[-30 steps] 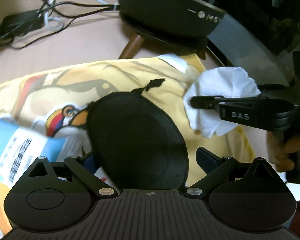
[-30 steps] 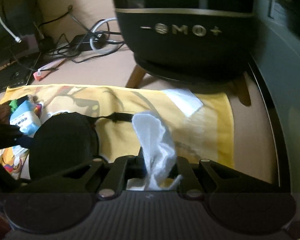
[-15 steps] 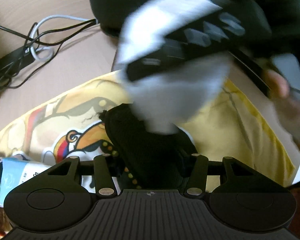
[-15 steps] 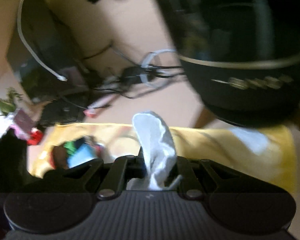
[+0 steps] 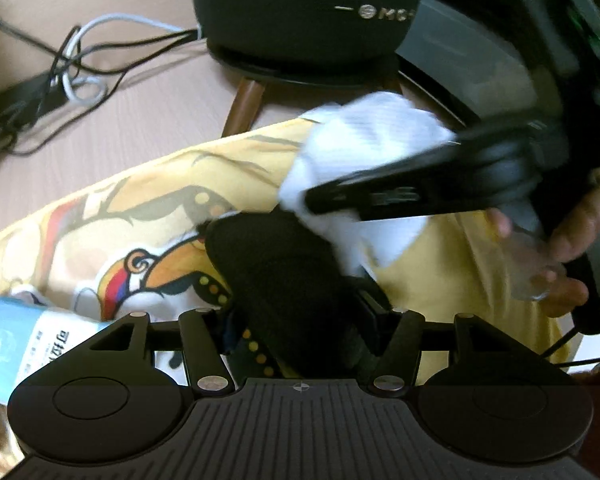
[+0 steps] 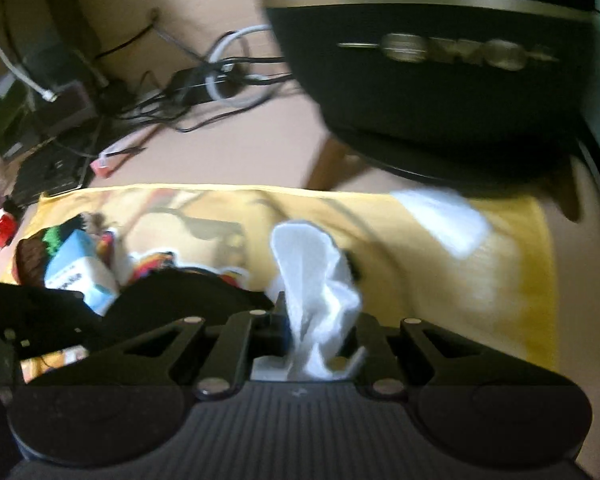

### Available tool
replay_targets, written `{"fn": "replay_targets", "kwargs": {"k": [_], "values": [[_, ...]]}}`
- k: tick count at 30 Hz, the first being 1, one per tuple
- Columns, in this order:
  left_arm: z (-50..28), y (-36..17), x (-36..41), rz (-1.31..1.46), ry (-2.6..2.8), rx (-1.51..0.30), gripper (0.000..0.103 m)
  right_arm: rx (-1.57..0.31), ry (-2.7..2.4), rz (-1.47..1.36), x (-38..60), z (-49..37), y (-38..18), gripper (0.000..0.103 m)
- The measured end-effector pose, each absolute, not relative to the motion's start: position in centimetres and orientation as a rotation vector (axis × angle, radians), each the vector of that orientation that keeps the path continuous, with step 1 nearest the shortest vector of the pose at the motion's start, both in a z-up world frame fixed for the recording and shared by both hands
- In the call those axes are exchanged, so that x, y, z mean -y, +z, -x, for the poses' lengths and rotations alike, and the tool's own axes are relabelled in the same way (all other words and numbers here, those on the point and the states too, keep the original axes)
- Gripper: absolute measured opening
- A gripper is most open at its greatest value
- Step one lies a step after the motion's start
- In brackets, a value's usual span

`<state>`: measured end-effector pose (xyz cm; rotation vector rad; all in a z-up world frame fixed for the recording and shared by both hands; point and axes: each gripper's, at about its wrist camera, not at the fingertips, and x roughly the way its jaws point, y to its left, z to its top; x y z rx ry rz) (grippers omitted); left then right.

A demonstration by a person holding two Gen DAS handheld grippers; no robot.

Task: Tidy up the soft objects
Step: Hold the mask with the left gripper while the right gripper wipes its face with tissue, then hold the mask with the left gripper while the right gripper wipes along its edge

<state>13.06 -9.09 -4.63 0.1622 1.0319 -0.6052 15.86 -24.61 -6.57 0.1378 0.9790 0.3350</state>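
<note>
A yellow printed cloth [image 5: 480, 256] is spread on the desk below a black speaker [image 5: 300, 20]. Over the cloth's middle, a black soft pouch [image 5: 284, 280] is clamped in the left gripper [image 5: 300, 320]. Just above the pouch, a white sock [image 6: 316, 280] is pinched in the right gripper [image 6: 312, 328]. A blue packet [image 6: 80, 276] lies at the cloth's left end.

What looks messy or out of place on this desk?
A tangle of cables sprawls behind the yellow cloth. A blue-and-white packet lies tilted among the items at its left end. Nothing looks spilled or broken.
</note>
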Motion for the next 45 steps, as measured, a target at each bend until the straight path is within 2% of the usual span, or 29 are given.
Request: {"fn": "replay_targets", "kwargs": {"k": [7,10,12,15,17,23,31,41,43,45], "values": [[-14.7,-4.3,8.0,-0.019,-0.611,-1.056,0.073,-0.984,0.396,-0.103,25.6,-10.6,-5.2,0.015],[-15.3,-4.6,6.8,0.112,-0.608,-1.104,0.081,-0.981,0.545,-0.104,23.7,-8.5,-4.3,0.015],[-15.5,-4.7,6.0,0.185,-0.603,-1.125,0.082,-0.967,0.641,-0.078,22.0,-7.2,-3.6,0.015],[-15.4,-4.2,5.1,0.222,-0.580,-1.123,0.085,-0.954,0.776,-0.021,19.5,-6.1,-3.2,0.015],[-15.4,-4.0,4.7,0.227,-0.572,-1.116,0.092,-0.979,0.838,-0.001,18.3,-6.1,-3.4,0.015],[-14.8,-4.2,4.1,0.226,-0.549,-1.127,0.093,-1.096,0.794,-0.042,19.3,-7.5,-5.0,0.015],[-14.1,-4.7,4.9,0.126,-0.512,-1.124,0.093,-1.066,0.588,0.025,23.0,-7.9,-4.3,0.019],[-14.0,-5.0,5.5,0.098,-0.551,-1.148,0.094,-0.860,0.316,0.401,24.0,-6.2,-4.1,0.053],[-14.0,-5.1,5.3,0.105,-0.552,-1.153,0.094,-0.853,0.343,0.371,24.0,-6.0,-3.3,0.055],[-14.1,-5.2,5.2,0.121,-0.547,-1.158,0.094,-0.881,0.421,0.228,24.9,-6.4,-2.5,0.067]]}}
